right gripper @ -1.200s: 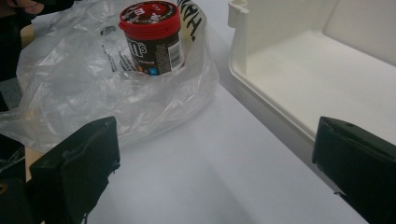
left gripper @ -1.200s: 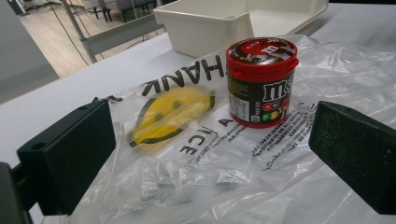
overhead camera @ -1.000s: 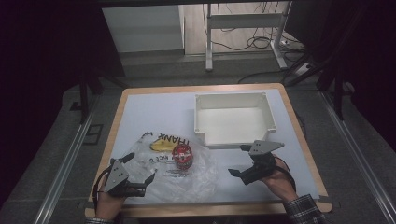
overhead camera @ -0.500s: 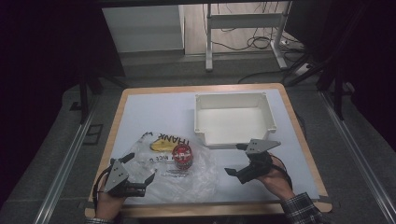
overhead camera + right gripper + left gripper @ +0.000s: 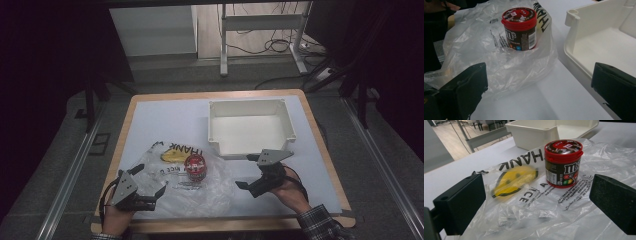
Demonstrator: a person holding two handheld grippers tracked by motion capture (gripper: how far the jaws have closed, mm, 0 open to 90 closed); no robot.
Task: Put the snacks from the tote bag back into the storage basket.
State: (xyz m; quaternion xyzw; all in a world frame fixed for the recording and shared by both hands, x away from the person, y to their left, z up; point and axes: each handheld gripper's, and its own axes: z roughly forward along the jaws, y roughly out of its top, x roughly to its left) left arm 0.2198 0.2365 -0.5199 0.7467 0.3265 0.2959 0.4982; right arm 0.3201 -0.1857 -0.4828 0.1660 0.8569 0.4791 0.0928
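Note:
A red-lidded candy jar (image 5: 195, 167) (image 5: 562, 162) (image 5: 520, 28) stands upright on a crumpled clear plastic bag (image 5: 200, 187) (image 5: 524, 202) (image 5: 496, 55) printed with a yellow smiley and black lettering. My left gripper (image 5: 150, 184) (image 5: 536, 205) is open at the bag's left edge, its jaws wide apart over the plastic and pointing at the jar. My right gripper (image 5: 246, 171) (image 5: 539, 90) is open just right of the bag, between it and the bin, with nothing between its jaws.
A white, empty plastic bin (image 5: 250, 127) (image 5: 604, 37) (image 5: 544, 132) sits at the table's back right, close to the right gripper. The bare white tabletop (image 5: 160, 120) stretches behind the bag. The wooden table edge (image 5: 220, 225) runs near both hands.
The right gripper has shifted slightly left toward the bag. The left gripper, jar and bag have stayed put.

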